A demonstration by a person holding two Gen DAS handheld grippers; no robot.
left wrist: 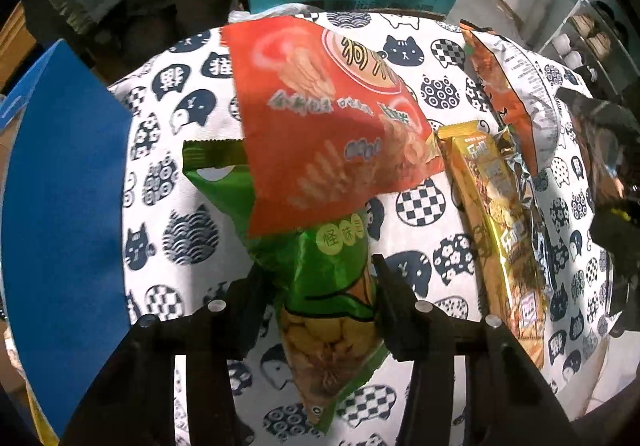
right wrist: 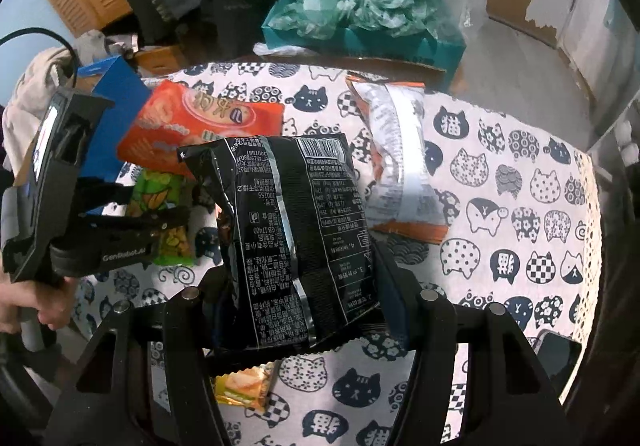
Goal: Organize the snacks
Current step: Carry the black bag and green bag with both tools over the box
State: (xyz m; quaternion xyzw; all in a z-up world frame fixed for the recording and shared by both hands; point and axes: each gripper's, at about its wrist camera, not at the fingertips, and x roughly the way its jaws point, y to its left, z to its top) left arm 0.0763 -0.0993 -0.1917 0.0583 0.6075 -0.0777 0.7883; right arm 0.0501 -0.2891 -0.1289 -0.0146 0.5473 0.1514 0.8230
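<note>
Lying on the cloth: the snacks are spread across a cat-print tablecloth [left wrist: 192, 230], and two are found between gripper fingers.
Green bag [left wrist: 320, 286]: laid on the cloth, its upper part covered by the orange bag; its middle is bracketed by the left gripper.
Left gripper [left wrist: 316, 278]: both fingers are set against the green bag's sides, so the jaws are clamped on it; no earlier view is supplied.
Black bag [right wrist: 288, 238]: held clear of the cloth, printed back toward the camera, upright and slightly tilted.
Right gripper [right wrist: 300, 286]: jaws are clamped on the black bag's lower half, one finger at each side.
Orange bag [left wrist: 328, 121]: laid over the green bag's top, tilted, near the blue box.
Gold bar [left wrist: 496, 221]: laid lengthwise on the cloth, just right of the green bag, apart from it.
White bag [right wrist: 400, 161]: laid on the cloth beyond the black bag, orange at its ends.
Blue box [left wrist: 60, 213]: placed at the cloth's left edge.
Teal box [right wrist: 360, 33]: placed beyond the table, filled with crumpled green plastic.
Hand [right wrist: 44, 306]: seen at the lower left of the right wrist view, closed round the left gripper's handle.
</note>
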